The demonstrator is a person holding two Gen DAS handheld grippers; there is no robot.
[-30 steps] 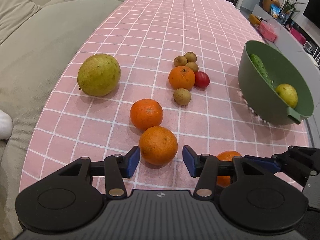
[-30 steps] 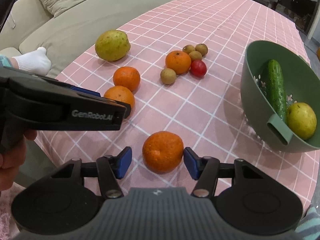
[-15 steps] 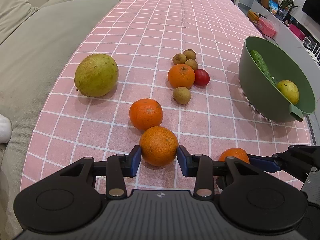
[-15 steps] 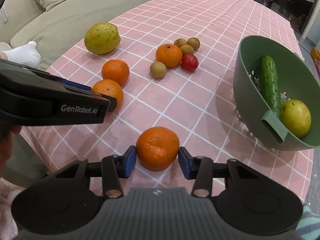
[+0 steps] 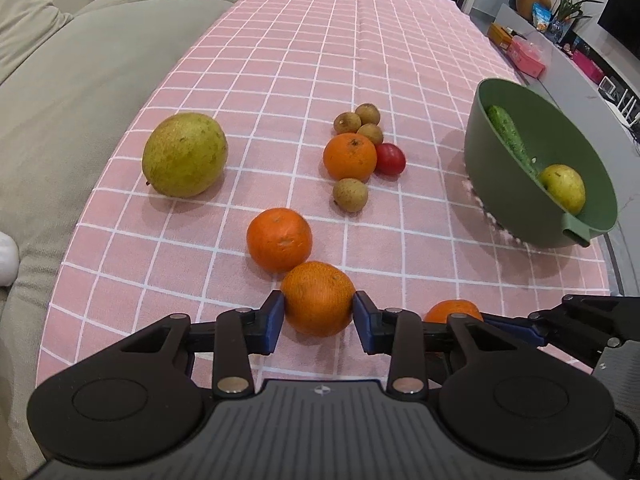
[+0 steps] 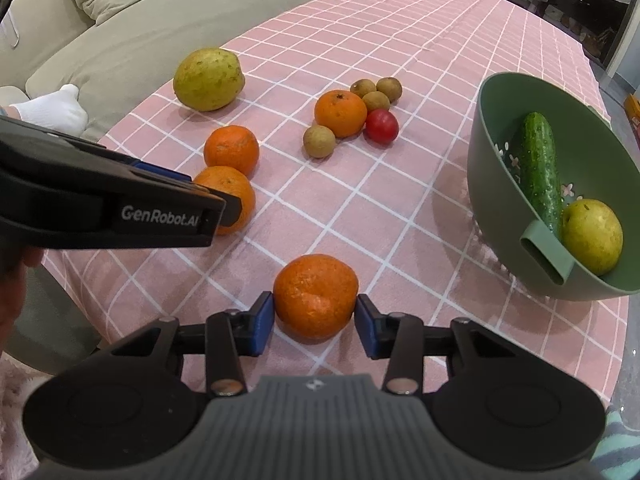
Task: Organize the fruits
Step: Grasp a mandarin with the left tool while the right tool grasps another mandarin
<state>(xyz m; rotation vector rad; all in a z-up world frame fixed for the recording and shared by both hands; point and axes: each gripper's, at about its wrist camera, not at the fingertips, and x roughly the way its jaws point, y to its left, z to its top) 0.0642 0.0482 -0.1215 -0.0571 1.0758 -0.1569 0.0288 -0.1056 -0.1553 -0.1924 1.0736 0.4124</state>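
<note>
My left gripper (image 5: 318, 317) is shut on an orange (image 5: 318, 298) near the front edge of the pink checked table; it also shows in the right wrist view (image 6: 230, 196). My right gripper (image 6: 315, 319) is shut on another orange (image 6: 316, 296), partly hidden in the left wrist view (image 5: 454, 310). Two more oranges (image 5: 279, 239) (image 5: 349, 156), a large yellow-green fruit (image 5: 184, 155), several small brown fruits (image 5: 350, 195) and a red one (image 5: 390, 159) lie on the cloth. A green bowl (image 5: 504, 184) at right holds a cucumber (image 6: 538, 168) and a yellow fruit (image 6: 592, 236).
A beige sofa (image 5: 60, 92) runs along the table's left side, with a white-socked foot (image 6: 52, 108) on it. Shelving with boxes and plants (image 5: 540, 28) stands at the far right. The pink cloth (image 5: 340, 32) stretches far back.
Both grippers closed from open onto their oranges. The left gripper's orange now sits against the neighbouring orange.
</note>
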